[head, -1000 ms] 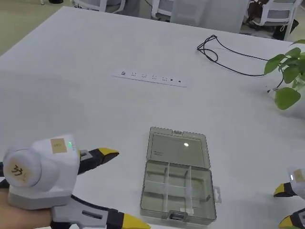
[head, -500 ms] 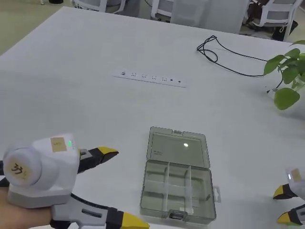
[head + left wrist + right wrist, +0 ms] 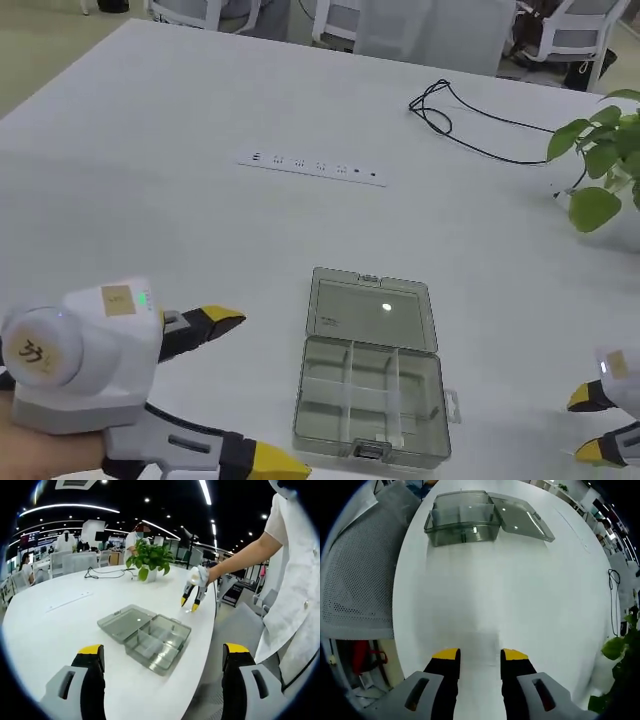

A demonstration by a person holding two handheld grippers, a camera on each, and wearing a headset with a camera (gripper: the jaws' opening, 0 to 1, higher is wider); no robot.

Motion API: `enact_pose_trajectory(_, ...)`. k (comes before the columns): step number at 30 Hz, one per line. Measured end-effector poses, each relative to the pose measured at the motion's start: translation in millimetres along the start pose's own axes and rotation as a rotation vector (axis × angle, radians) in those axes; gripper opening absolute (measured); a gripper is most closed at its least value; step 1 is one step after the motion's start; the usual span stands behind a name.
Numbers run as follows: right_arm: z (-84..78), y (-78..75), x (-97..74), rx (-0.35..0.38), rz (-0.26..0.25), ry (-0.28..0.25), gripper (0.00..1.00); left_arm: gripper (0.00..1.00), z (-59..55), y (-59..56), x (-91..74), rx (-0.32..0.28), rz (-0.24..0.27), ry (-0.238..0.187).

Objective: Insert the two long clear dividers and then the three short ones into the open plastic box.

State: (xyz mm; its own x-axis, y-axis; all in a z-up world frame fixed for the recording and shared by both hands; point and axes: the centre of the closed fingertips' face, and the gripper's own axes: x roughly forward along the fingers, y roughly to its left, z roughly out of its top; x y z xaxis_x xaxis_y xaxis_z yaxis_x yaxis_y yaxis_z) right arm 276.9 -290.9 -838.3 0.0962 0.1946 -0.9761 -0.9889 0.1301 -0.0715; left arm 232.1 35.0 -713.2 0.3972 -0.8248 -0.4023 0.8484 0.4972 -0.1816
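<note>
Holding its jaws wide apart, the left gripper has the open plastic box just to its right on the white table; clear dividers stand inside; the right gripper, jaws slightly parted, is farther right of the box.

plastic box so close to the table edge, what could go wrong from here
The plastic box sits near the table edge, unheld; a bump from the open, empty left tongs or right tongs could slide it off. The dividers inside are clear, so a poorly seated one might go unnoticed.
</note>
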Motion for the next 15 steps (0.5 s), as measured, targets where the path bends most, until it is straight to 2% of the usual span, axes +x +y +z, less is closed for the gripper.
enact_pose_trajectory(8,27.5,-3.4,-19.6,-0.007,-0.050,-0.054,0.33,1.00,2.4,-0.4,0.1,-0.003,-0.004,-0.005)
enact_pose_trajectory(15,61.8,-0.8,-42.1,-0.040,-0.102,-0.105,0.33,0.98,13.8,-0.2,2.4,-0.035,-0.002,-0.036)
